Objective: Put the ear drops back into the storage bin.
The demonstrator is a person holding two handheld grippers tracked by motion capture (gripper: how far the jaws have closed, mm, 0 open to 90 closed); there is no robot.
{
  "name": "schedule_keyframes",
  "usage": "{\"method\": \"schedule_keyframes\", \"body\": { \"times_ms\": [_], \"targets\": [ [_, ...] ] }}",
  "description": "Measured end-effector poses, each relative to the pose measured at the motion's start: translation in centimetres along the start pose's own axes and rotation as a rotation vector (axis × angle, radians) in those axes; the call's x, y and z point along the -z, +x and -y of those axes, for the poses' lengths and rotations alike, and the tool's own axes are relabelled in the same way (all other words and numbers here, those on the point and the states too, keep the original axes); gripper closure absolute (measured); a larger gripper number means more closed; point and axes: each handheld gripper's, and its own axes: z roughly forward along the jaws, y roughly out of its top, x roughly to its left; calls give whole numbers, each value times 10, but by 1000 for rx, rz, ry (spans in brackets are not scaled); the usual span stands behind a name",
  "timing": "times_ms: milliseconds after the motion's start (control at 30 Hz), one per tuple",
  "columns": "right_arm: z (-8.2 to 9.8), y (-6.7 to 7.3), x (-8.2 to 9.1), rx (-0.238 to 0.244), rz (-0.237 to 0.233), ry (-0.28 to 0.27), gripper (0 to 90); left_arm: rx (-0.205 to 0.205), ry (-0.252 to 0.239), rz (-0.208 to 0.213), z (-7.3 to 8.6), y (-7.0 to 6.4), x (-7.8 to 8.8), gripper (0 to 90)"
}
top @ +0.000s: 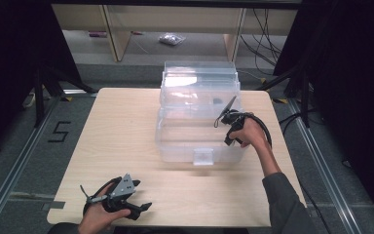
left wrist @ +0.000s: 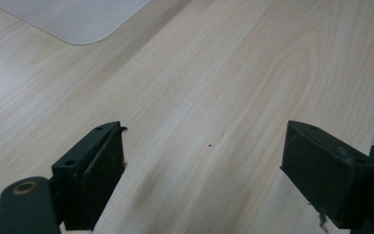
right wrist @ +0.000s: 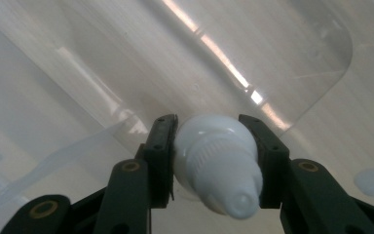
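A clear plastic storage box (top: 195, 141) with its lid swung up at the back stands in the middle of the wooden table (top: 126, 141). My right gripper (top: 223, 118) reaches over the box's right wall into its inside. In the right gripper view its jaws are shut on a white squeeze bottle (right wrist: 218, 163), nozzle cap pointing back toward the camera, with the box's clear floor (right wrist: 141, 73) beyond it. My left gripper (top: 143, 207) rests near the table's front left edge, jaws wide open over bare wood (left wrist: 209, 126) with nothing between them.
A corner of the clear box (left wrist: 78, 19) shows at the top of the left gripper view. A small bagged item (top: 171, 39) and cables (top: 263, 34) lie on the floor beyond the table. Dark curtains (top: 350, 73) flank both sides.
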Motion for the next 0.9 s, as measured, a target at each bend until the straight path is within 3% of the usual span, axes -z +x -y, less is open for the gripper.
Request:
{"method": "schedule_keyframes", "body": {
  "times_ms": [33,67,100,167,200,233,267,400,500,567,600,633,700,733,833,867,900],
  "targets": [
    [1,-1,-3,11,16,-12,600,-13,11,1,0,1,1,151],
    [1,-2,-6,17,16,-8,600,7,-6,0,0,0,0,151],
    [0,0,-5,-2,10,5,600,-13,11,-3,0,1,1,151],
    [-1,2,-5,-28,9,18,600,-13,10,-3,0,1,1,151],
    [-1,-2,-8,-5,-19,25,600,-13,10,-3,0,1,1,151],
    [-1,-2,-8,-5,-19,25,600,-13,9,-3,0,1,1,151],
    [0,-5,-11,44,8,-1,600,-13,10,-3,0,1,1,151],
    [0,-6,-13,55,18,9,600,-14,11,-3,0,1,1,151],
    [0,-3,-12,1,16,30,599,-14,10,-3,0,1,1,151],
    [0,-3,-12,2,15,29,598,-14,10,-4,0,1,1,151],
    [1,-5,-12,29,13,18,594,-15,10,-4,0,1,1,151],
    [0,-4,-11,41,-7,8,585,-15,10,-3,0,1,1,151],
    [1,-2,-10,12,3,15,568,-14,11,-3,0,1,1,151],
    [1,4,-3,-26,5,23,542,-14,11,-3,0,1,1,151],
    [2,4,2,6,0,-10,467,-10,10,1,0,0,0,151],
    [2,5,4,-17,5,-16,456,-17,16,4,0,1,1,151],
    [4,4,5,11,27,-35,444,-16,14,-1,0,1,0,151]
  ]
}}
